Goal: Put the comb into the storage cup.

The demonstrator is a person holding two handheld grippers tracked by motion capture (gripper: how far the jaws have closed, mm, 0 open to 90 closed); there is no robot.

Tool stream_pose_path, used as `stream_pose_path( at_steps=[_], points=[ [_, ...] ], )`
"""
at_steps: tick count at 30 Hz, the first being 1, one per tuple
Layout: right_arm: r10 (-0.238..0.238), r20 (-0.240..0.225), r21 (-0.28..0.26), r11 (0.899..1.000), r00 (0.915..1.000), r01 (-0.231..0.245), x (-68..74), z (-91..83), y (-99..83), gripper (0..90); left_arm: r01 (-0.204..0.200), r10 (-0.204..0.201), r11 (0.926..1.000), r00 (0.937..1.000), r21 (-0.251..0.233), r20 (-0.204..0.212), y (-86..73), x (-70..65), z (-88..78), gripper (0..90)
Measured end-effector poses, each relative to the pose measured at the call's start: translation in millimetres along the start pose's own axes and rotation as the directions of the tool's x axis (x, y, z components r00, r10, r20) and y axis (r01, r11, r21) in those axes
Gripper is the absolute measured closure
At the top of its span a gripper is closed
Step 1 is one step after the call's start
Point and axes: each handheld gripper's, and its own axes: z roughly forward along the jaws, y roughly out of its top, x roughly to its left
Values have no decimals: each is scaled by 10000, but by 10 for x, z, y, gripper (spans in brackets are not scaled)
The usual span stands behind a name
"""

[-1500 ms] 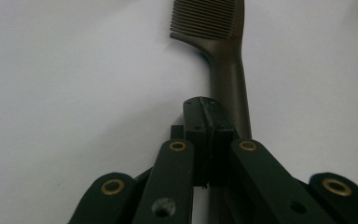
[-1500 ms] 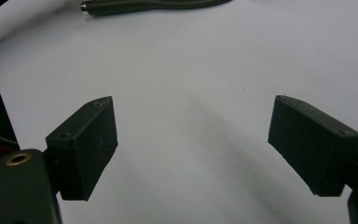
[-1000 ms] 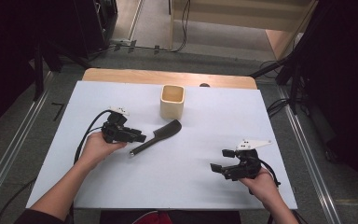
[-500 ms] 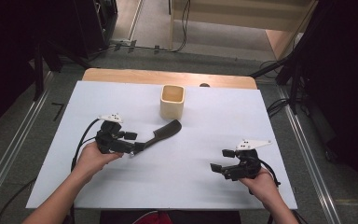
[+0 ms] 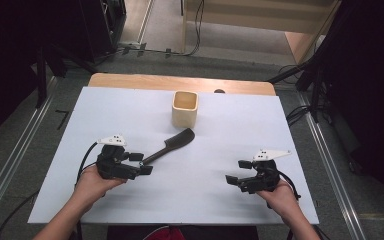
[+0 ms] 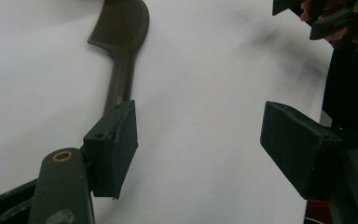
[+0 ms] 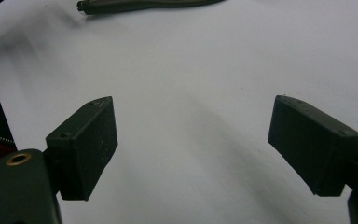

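At 2 o'clock of the left gripper [image 5: 141,163], the dark, flat plastic comb [image 5: 172,144] is seen lying free on the white table sheet [image 5: 220,130]. Its jaws, just opened, are spread with nothing between them. The right gripper [image 5: 235,179] is likewise held released and unloaded.

"How many things are lying on the white-covered table [image 5: 220,190]?"

"Two. One dark, long-handled comb-like brush [image 5: 170,146] and one square, pale wooden cup [image 5: 185,109]."

"And the tools?"

"Two black two-jaw tools: one left tool [image 5: 142,163], one right tool [image 5: 234,179], each in one hand, so two hands."

"Anything doubled among the objects?"

"No, one of each."
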Motion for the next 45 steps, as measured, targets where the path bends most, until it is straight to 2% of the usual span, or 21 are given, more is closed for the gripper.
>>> stream_pose_path(
  at_steps=[5, 9, 12, 14, 16, 17, 18, 20, 23, 27, 31, 33, 35, 36, 38, 39, 40, 41, 43, 45],
  points=[
    [22, 13, 11, 10000, 10000, -22, 2, -2, -1, 138, -42, 41, 9999, 10000, -91, -40, -56, -43, 0, 259],
    [19, -2, 2, 10000, 10000, -19, 2, -3, -3, 138, -34, 34, 10000, 10000, 90, -7, -102, -65, -14, 259],
    [56, 5, -37, 10000, 10000, -56, 3, -6, -3, 138, -264, 263, 9997, 9996, -8, -127, -152, -87, -53, 259],
    [57, -4, -23, 10000, 10000, -57, 2, -7, -4, 138, -271, 270, 9996, 9995, -66, -162, -167, -89, -66, 259],
    [48, 0, -32, 10000, 10000, -48, 0, -4, -3, 138, -113, 110, 9998, 9998, -156, -164, -197, -93, -88, 261],
    [48, 0, -32, 10000, 10000, -48, 0, -4, -3, 138, 53, -55, 9999, 9997, -102, -227, -206, -94, -102, 261],
    [23, -8, -8, 10000, 10000, -23, 0, -2, -2, 138, 383, -388, 9991, 9987, -174, -334, -231, -103, -127, 263],
    [8, -41, -13, 10000, 10000, -8, 5, 1, -1, 138, 415, -421, 9990, 9986, -180, -329, -242, -101, -134, 278],
    [-14, -26, -17, 10000, 10000, 14, 8, 4, 0, 138, 323, -326, 9994, 9986, -86, -405, -245, -94, -141, 295],
    [1, -49, -12, 10000, 10000, -1, 5, 0, -1, 138, 143, -155, 9997, 9983, -202, -570, -240, -87, -160, 303],
    [3, -32, -28, 10000, 10000, -3, 4, -6, -2, 138, 196, -203, 9996, 9991, -210, -369, -251, -82, -165, 351],
    [12, -33, -21, 10000, 10000, -12, 5, -7, -2, 138, 10, -14, 10000, 9990, -83, -440, -248, -92, -153, 349],
    [20, -22, -16, 10000, 10000, -20, 2, -4, -2, 138, -355, 348, 9993, 9975, -93, -614, -247, -109, -144, 348],
    [20, -22, -16, 10000, 10000, -20, 2, -4, -2, 138, -393, 385, 9991, 9975, -133, -590, -243, -112, -140, 348],
    [9, -20, -24, 10000, 10000, -9, 3, -3, -2, 138, -244, 243, 9997, 9981, -21, -561, -227, -105, -141, 347],
    [16, -7, -14, 10000, 10000, -16, 3, -5, -2, 138, -108, 113, 9999, 9987, 97, -492, -217, -100, -137, 309],
    [16, -7, -14, 10000, 10000, -16, 3, -5, -2, 138, -9, 19, 9998, 9987, 198, -507, -206, -100, -126, 309],
    [22, -10, -30, 10000, 10000, -22, 2, -8, -2, 138, -27, 44, 9994, 9987, 337, -501, -191, -99, -118, 270],
    [0, -6, -34, 10000, 10000, 0, 0, -12, -4, 138, -181, 198, 9991, 9987, 372, -461, -160, -111, -113, 216],
    [5, -2, -29, 10000, 10000, -5, -1, -12, -4, 138, -376, 381, 9991, 9990, 188, -249, -114, -123, -117, 199]
  ],
)
